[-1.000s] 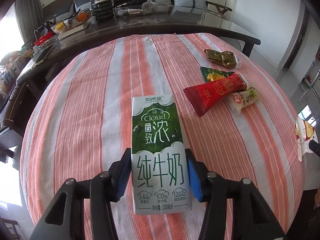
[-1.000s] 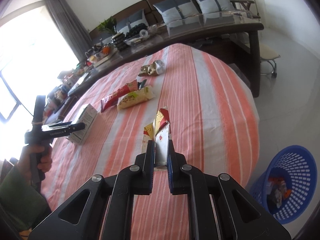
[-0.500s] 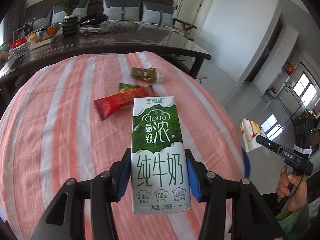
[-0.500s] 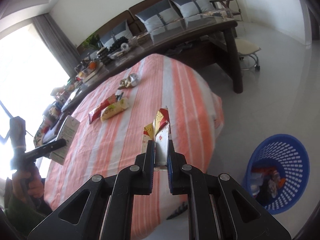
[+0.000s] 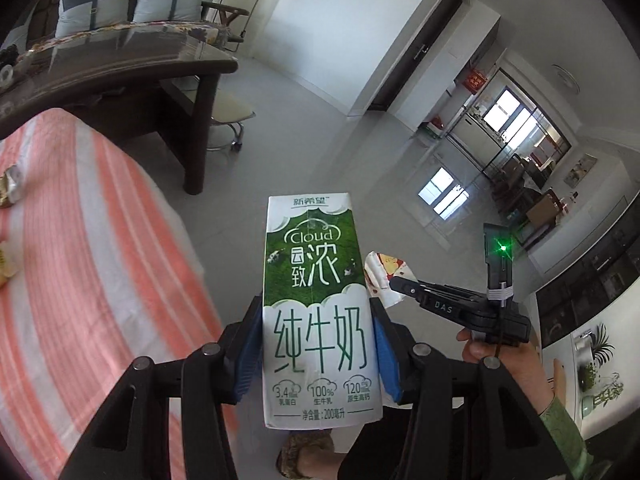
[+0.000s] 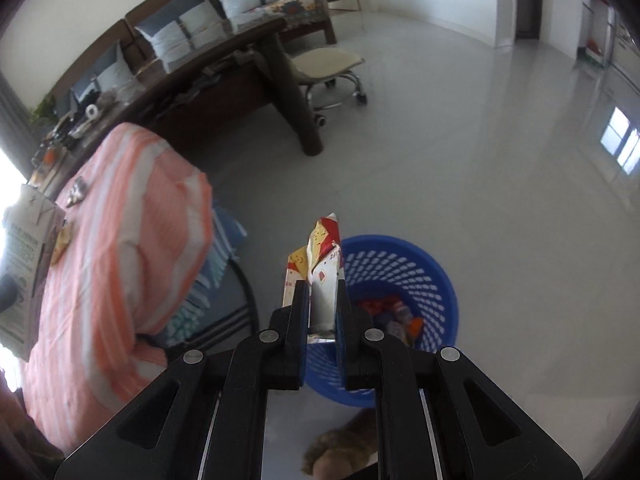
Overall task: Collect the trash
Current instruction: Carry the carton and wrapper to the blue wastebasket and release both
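My left gripper (image 5: pixel 316 344) is shut on a green and white milk carton (image 5: pixel 318 292), held upright in the air beside the striped table (image 5: pixel 92 264). My right gripper (image 6: pixel 323 308) is shut on a crumpled red, yellow and white wrapper (image 6: pixel 318 268) and holds it just above the near rim of the blue mesh trash basket (image 6: pixel 416 268), which holds several pieces of trash. The right gripper with its wrapper (image 5: pixel 380 276) also shows in the left wrist view, just right of the carton. The carton (image 6: pixel 24 264) shows at the left edge of the right wrist view.
A few wrappers (image 6: pixel 78 192) lie on the orange-striped tablecloth. A dark wooden table (image 6: pixel 248 64) with a thick leg and a wheeled stool (image 6: pixel 328 68) stand behind. A blue-striped chair (image 6: pixel 216 272) sits under the table's edge. Grey tiled floor surrounds the basket.
Both grippers have swung right, away from the table top. The right gripper has come over the blue basket with the wrapper. The left gripper now holds the carton beyond the table's edge.
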Available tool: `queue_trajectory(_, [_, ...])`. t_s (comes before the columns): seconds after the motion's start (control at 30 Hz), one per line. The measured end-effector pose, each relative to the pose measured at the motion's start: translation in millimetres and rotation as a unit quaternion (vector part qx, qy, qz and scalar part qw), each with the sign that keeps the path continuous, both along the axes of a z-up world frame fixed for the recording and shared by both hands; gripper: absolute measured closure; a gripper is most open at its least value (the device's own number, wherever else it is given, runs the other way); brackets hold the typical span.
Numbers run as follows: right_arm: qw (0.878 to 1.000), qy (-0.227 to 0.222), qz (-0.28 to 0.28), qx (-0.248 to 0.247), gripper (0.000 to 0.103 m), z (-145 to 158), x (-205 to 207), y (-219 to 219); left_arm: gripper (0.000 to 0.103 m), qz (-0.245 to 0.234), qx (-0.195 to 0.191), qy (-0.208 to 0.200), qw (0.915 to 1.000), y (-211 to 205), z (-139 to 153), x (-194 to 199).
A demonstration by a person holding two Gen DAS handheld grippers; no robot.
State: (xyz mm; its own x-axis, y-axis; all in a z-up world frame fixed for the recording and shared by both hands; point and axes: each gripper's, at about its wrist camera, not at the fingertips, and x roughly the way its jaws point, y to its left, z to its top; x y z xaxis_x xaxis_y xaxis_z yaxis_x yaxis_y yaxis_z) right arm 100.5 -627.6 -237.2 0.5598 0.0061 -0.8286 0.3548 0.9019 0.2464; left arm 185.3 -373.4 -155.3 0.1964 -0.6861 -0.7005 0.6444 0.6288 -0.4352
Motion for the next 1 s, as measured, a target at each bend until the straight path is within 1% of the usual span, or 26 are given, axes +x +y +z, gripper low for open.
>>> queue_trajectory(0.07, [1.000, 0.000, -0.026, 0.015, 0.093, -11.2, -5.7, -20.2, 0.052, -0.010, 0.005, 0.009, 0.9999, -27.0, -11.5, 3.2])
queue_trajectory(0.13, [0.999, -0.001, -0.041, 0.035, 0.093, -16.5, -10.8, -34.8, 0.052, -0.018, 0.007, 0.017, 0.9997, -49.9, -23.5, 6.2])
queue_trajectory(0.27, [0.998, 0.001, -0.047, 0.044, 0.093, -21.7, -13.8, -48.8, 0.052, -0.031, 0.017, 0.032, 0.9989, -87.0, -51.0, 12.7])
queue_trajectory(0.37, [0.997, 0.012, -0.050, 0.051, 0.093, -29.0, -14.5, -55.7, 0.052, -0.040, 0.030, 0.036, 0.9981, -108.6, -68.4, 11.2])
queue_trajectory(0.53, [0.997, 0.015, -0.055, 0.053, 0.092, -30.9, -12.0, -58.2, 0.052, -0.059, 0.045, 0.037, 0.9966, -134.7, -90.4, 7.1])
queue_trajectory(0.6, [0.997, 0.014, -0.057, 0.057, 0.090, -33.3, -12.5, -60.1, 0.050, -0.067, 0.049, 0.034, 0.9960, -143.3, -97.4, 5.3])
queue_trajectory(0.63, [0.997, 0.015, -0.057, 0.056, 0.089, -34.7, -14.5, -61.8, 0.046, -0.068, 0.056, 0.032, 0.9956, -149.9, -102.1, 6.5])
queue_trajectory(0.67, [0.997, 0.015, -0.059, 0.054, 0.086, -35.6, -13.8, -61.8, 0.038, -0.066, 0.067, 0.031, 0.9951, -154.8, -108.2, 5.6])
queue_trajectory(0.7, [0.997, 0.015, -0.060, 0.054, 0.071, -36.4, -13.3, -62.1, 0.037, -0.063, 0.074, 0.031, 0.9948, -157.6, -112.4, 7.3])
queue_trajectory(0.73, [0.996, 0.013, -0.061, 0.057, 0.061, -37.2, -13.7, -62.7, 0.037, -0.061, 0.075, 0.033, 0.9948, -156.9, -113.6, 5.4])
queue_trajectory(0.77, [0.996, 0.009, -0.064, 0.056, 0.047, -35.8, -15.8, -63.4, 0.037, -0.059, 0.072, 0.033, 0.9951, -155.9, -113.9, 5.8])
queue_trajectory(0.8, [0.996, 0.005, -0.068, 0.049, 0.044, -33.1, -18.1, -63.6, 0.037, -0.056, 0.066, 0.033, 0.9957, -154.3, -113.4, 4.2])
queue_trajectory(0.83, [0.997, 0.002, -0.070, 0.040, 0.044, -30.5, -20.1, -63.2, 0.037, -0.053, 0.059, 0.030, 0.9964, -153.5, -112.0, 2.4])
queue_trajectory(0.9, [0.997, -0.006, -0.076, 0.028, 0.036, -25.5, -24.1, -63.2, 0.037, -0.043, 0.046, 0.017, 0.9979, -142.1, -97.9, 0.0])
queue_trajectory(0.93, [0.996, -0.010, -0.082, 0.024, 0.034, -23.2, -24.6, -63.8, 0.037, -0.035, 0.043, 0.005, 0.9984, -135.6, -86.7, -0.1])
queue_trajectory(1.0, [0.995, -0.019, -0.094, 0.014, 0.022, -16.2, -28.1, -64.7, 0.037, -0.014, 0.039, -0.033, 0.9986, -118.7, -63.8, -6.7])
